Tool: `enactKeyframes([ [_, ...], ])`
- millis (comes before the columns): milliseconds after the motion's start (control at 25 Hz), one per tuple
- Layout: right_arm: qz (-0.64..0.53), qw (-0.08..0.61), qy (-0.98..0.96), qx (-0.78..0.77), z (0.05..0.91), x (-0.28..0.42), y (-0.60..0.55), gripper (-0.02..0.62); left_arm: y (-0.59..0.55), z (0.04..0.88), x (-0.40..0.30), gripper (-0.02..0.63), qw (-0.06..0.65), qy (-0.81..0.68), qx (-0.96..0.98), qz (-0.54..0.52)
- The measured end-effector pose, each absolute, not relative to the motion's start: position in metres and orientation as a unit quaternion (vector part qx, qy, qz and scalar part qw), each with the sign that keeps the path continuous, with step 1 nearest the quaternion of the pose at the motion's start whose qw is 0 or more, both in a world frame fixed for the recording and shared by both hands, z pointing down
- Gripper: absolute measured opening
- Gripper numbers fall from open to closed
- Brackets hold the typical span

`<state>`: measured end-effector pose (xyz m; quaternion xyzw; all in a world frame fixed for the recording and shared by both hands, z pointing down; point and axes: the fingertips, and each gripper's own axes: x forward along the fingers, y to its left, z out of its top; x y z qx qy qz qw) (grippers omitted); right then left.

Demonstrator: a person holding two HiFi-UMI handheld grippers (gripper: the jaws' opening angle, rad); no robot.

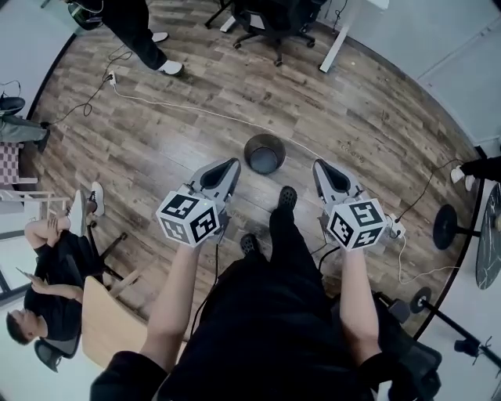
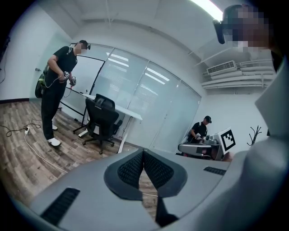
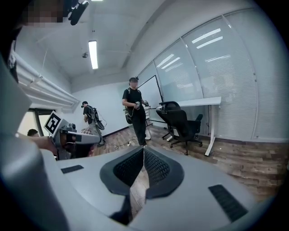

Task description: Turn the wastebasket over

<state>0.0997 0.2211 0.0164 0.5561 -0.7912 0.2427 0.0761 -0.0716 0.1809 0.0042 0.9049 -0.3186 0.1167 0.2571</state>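
Note:
A small dark round wastebasket (image 1: 264, 153) stands upright on the wood floor with its mouth up, straight ahead of my feet. My left gripper (image 1: 232, 166) hangs above the floor just left of it, shut and empty. At the basket's right, my right gripper (image 1: 320, 167) is likewise shut on nothing. Neither touches the basket. In the left gripper view the left gripper (image 2: 143, 151) has its pads pressed together at the tip; the right gripper (image 3: 143, 150) looks the same in its own view. The basket is hidden in both gripper views.
A white cable (image 1: 196, 110) runs across the floor behind the basket. A black office chair (image 1: 274, 23) and a white desk leg (image 1: 338, 39) stand farther back. One person stands at the top left (image 1: 141, 35); another sits at the left (image 1: 55, 266). A stand base (image 1: 446, 227) is at the right.

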Motion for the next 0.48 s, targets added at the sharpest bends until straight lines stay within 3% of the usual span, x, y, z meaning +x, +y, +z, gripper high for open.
enactKeyframes([
  [480,0.314,0.111,-0.809,0.484,0.088,0.133,0.128,0.034,0.117,0.067,-0.016,0.017,0.308,-0.363,0.863,0.17],
])
